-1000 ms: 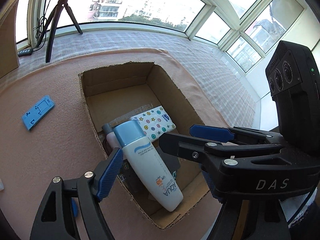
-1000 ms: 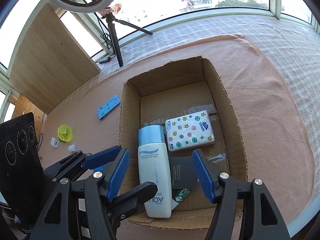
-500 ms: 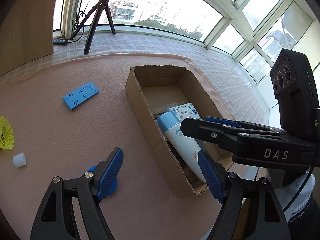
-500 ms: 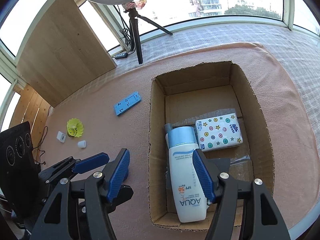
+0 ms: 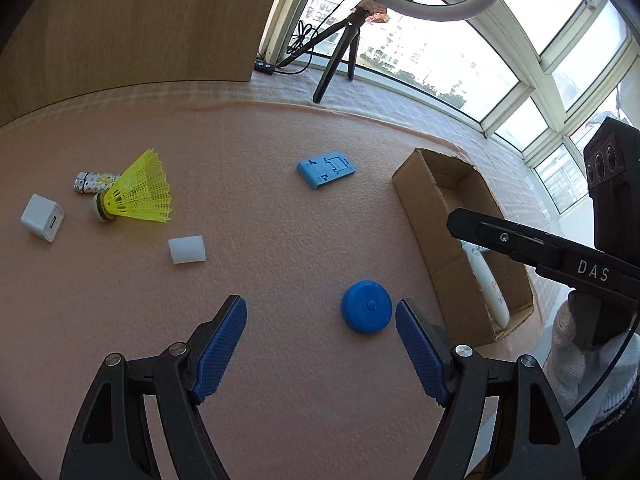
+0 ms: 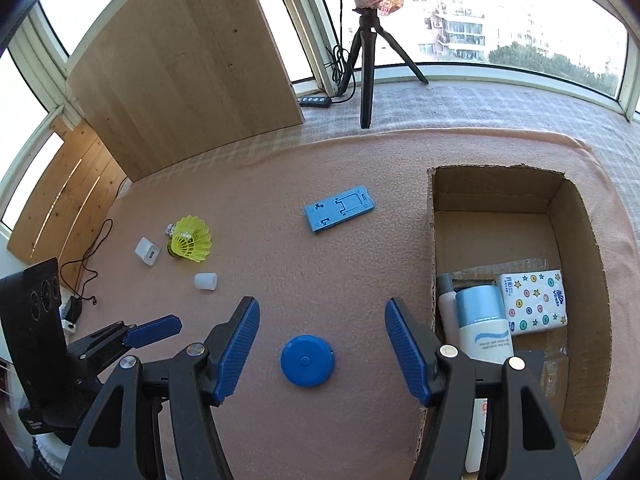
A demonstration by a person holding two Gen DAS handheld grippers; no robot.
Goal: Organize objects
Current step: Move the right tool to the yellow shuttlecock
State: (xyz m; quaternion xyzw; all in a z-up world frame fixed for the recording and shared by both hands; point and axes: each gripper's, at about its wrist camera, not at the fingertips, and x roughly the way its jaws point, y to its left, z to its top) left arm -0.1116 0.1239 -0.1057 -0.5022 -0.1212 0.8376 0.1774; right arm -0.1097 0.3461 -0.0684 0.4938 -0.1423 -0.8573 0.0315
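A cardboard box (image 6: 576, 220) (image 5: 424, 208) lies open on the pink mat, holding a white sunscreen bottle (image 6: 482, 332) and a star-patterned tissue pack (image 6: 534, 302). Loose on the mat lie a round blue disc (image 6: 307, 360) (image 5: 366, 306), a blue flat phone stand (image 6: 339, 208) (image 5: 326, 169), a yellow shuttlecock (image 6: 190, 240) (image 5: 136, 190), a small white cylinder (image 6: 206, 281) (image 5: 187, 249), a white charger cube (image 6: 148, 251) (image 5: 42, 217) and a patterned lighter (image 5: 94, 181). My right gripper (image 6: 322, 328) hangs open above the disc. My left gripper (image 5: 320, 330) is open, the disc just inside its right finger.
A wooden board (image 6: 188, 64) leans at the back left, and a ring-light tripod (image 6: 366, 60) stands by the window behind the mat. A power strip (image 6: 315, 100) and cables (image 6: 86, 264) lie at the left edge. A gloved hand (image 5: 588, 364) holds the right gripper.
Both grippers have swung left, away from above the box to over the open mat. The blue disc and the small objects on the left have come into view. Both stay open.
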